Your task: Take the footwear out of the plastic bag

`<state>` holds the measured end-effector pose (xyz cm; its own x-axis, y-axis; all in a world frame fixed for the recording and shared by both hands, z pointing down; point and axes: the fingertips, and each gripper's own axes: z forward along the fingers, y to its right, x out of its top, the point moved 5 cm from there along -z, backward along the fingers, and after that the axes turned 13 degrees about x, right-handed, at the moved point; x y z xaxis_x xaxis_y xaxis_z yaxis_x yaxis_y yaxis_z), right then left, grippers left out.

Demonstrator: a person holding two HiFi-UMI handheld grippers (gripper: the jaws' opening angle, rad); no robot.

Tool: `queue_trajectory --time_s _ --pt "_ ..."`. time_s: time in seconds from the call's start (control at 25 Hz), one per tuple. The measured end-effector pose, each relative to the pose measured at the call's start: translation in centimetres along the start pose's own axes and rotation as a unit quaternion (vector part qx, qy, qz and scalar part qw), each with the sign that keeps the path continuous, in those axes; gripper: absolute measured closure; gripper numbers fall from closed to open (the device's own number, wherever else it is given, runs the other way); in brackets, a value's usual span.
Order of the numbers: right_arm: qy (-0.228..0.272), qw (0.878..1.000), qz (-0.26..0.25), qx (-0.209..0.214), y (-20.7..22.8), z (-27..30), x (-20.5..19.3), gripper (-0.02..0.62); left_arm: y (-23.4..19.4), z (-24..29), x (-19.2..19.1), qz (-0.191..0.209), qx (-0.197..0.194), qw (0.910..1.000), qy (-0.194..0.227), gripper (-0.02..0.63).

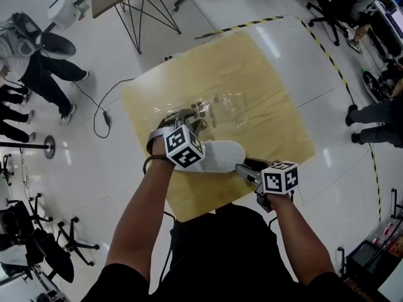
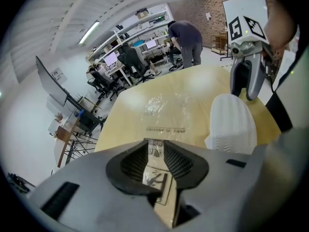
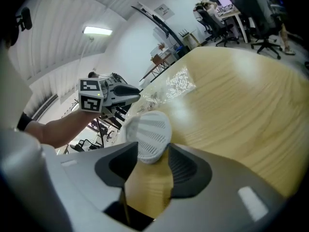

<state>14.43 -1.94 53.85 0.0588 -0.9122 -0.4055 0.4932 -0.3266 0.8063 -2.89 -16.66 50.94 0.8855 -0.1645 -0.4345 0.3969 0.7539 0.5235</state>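
**White footwear out on the table, both claws apart**

Lowest in the head view, right of centre, the right gripper [image 1: 247, 167] has its jaws standing apart. In the right gripper view the rounded end of the white ribbed footwear [image 3: 148, 134] sits at their tips, in the gap, and the pads do not clamp it. The footwear lies flat at the lower middle of the head view, on the pale square wooden table [image 1: 277, 93] and outside the bag.

Just to its left, the left gripper [image 1: 189, 119] points down at the tabletop, its jaws also apart. In the left gripper view a printed edge of the clear crumpled plastic bag [image 2: 164, 105] shows through the gap, lying on the wood and not pinched.

The bag lies flat near the table's centre, just above the footwear in the head view. Beyond the table is a glossy white floor [image 1: 126, 187], with a black-and-yellow striped tape line [image 1: 327, 55] curving at the upper right. People [image 1: 31, 61] stand at the upper left edge.
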Motion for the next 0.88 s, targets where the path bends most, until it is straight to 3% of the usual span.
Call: queue_trajectory --time_s 0.2,0.32,0.4,0.44,0.48,0.56,0.6,0.64,0.68,0.8,0.88 --pt "0.014 0.999 -0.031 -0.001 -1.3 -2.0 0.1 0.354 -0.6 -5.0 -1.2 -0.074 0.004 0.9966 0.035 0.485" --pt "0.084 0.994 -0.034 0.066 -4.1 -3.5 0.8 0.347 -0.9 -9.8 -2.6 -0.151 0.022 0.9868 0.054 0.486" --pt "0.136 0.981 -0.017 0.14 -6.4 -4.1 1.2 0.394 -0.7 -13.2 -3.7 -0.233 0.024 0.97 0.064 0.512" --pt "0.154 0.973 -0.004 0.173 -7.5 -4.1 1.1 0.442 -0.3 -14.9 -4.2 -0.282 0.021 0.9568 0.069 0.543" --pt "0.167 0.966 0.011 0.198 -8.5 -4.1 1.0 0.477 0.2 -16.6 -4.6 -0.333 0.013 0.9398 0.077 0.582" --pt "0.176 0.958 0.026 0.225 -10.4 -3.9 0.6 0.576 1.8 -19.6 -5.3 -0.427 -0.003 0.8991 0.097 0.598" --pt "0.173 0.957 0.023 0.232 -11.2 -3.8 0.4 0.594 2.8 -20.9 -5.7 -0.462 -0.008 0.8813 0.101 0.598" --pt "0.169 0.957 0.015 0.237 -12.0 -3.5 0.2 0.594 3.8 -21.8 -6.4 -0.484 -0.012 0.8694 0.097 0.598" --pt "0.166 0.957 0.009 0.24 -12.6 -3.3 0.1 0.594 4.9 -22.6 -7.1 -0.494 -0.017 0.8649 0.086 0.599" --pt "0.157 0.957 0.002 0.242 -14.1 -2.8 -0.4 0.594 7.4 -24.2 -9.0 -0.496 -0.031 0.866 0.06 0.6" --pt "0.154 0.957 -0.001 0.245 -15.3 -2.8 -0.8 0.594 7.6 -25.3 -9.9 -0.512 -0.031 0.8556 0.067 0.6"
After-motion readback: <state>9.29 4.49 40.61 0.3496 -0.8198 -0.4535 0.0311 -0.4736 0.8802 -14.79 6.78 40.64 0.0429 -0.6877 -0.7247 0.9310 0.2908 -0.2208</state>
